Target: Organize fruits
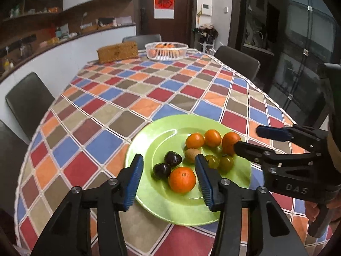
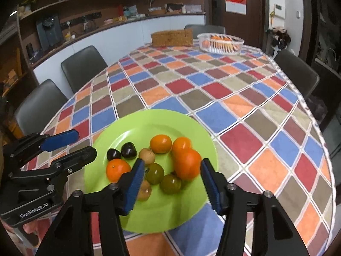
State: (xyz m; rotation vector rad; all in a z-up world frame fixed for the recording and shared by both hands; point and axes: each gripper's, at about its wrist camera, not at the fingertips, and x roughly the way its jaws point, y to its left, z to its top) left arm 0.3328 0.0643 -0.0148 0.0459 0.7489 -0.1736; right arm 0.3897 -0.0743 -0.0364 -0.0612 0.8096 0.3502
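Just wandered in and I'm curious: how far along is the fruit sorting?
Nearly all the fruit sits on the green plate: oranges, dark plums, green tomatoes, brownish kiwis. The left gripper and right gripper hover open over it, holding nothing. A white basket of oranges stands at the table's far end, untouched.

Your table [image 2: 213, 89] wears a checked cloth of red, blue, orange and tan. Near you sits a round lime-green plate [image 2: 153, 123]; far off, a white slatted plastic basket [image 2: 220, 42] stands beside a brown woven box [image 2: 171, 37].
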